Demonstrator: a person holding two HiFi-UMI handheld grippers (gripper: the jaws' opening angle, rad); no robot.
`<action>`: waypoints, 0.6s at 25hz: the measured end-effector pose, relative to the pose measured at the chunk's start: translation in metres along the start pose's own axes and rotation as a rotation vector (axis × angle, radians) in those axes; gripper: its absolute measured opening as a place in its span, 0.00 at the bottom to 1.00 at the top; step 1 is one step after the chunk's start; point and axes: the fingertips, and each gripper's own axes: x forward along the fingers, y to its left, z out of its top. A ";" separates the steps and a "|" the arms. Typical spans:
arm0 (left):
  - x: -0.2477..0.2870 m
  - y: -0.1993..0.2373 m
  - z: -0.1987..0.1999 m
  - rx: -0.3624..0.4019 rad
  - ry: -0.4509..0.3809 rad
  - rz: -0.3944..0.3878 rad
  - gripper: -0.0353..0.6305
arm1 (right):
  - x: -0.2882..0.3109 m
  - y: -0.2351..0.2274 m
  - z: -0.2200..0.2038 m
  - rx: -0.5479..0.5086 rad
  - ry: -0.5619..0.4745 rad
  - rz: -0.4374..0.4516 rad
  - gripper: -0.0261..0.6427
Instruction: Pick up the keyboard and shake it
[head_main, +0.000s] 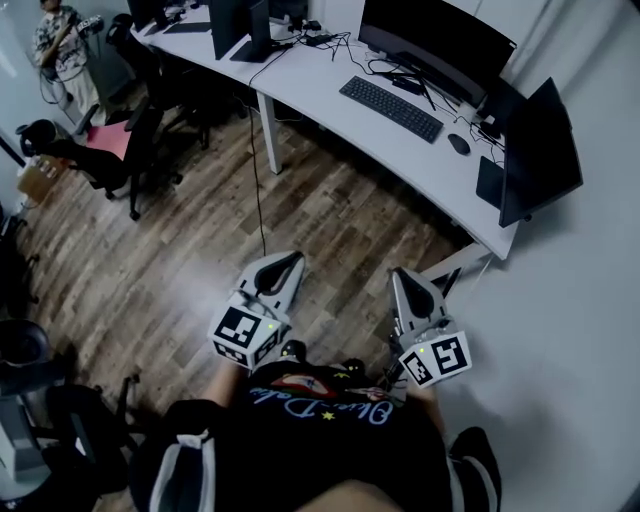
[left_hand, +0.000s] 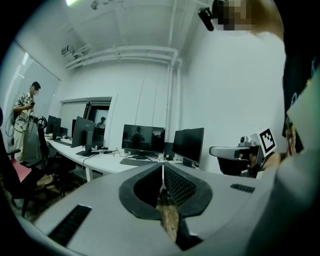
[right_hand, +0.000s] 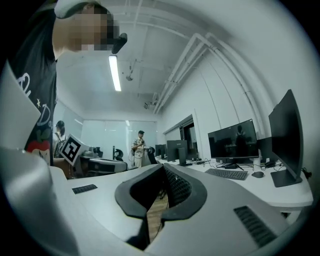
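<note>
Dark printed T-shirt (head_main: 320, 412) sits closest, w/ both grey two-jaw tongs just ahead of it: left gripper (head_main: 289, 261) & right gripper (head_main: 405, 275), jaws pressed together on each, nothing between. Flat black keyboard (head_main: 390, 108) lies on long white desk (head_main: 310, 75), well apart from both. Best bet, imo: step up to desk, open jaws early, take keyboard by its short ends so it stays level. Both hands side by side, tongs approx level, aimed deskward.

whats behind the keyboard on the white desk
Behind the keyboard: cables and a wide monitor. The desk behind that monitor is hidden by it.
</note>
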 end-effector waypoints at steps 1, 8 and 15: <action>0.001 0.001 -0.001 0.001 0.002 -0.007 0.06 | 0.000 -0.001 -0.001 -0.003 0.005 -0.011 0.04; 0.012 0.009 -0.006 0.010 0.023 -0.063 0.06 | 0.000 -0.005 -0.005 -0.009 0.031 -0.098 0.04; 0.015 0.027 -0.005 0.008 0.027 -0.120 0.10 | 0.011 0.003 -0.005 -0.006 0.028 -0.174 0.07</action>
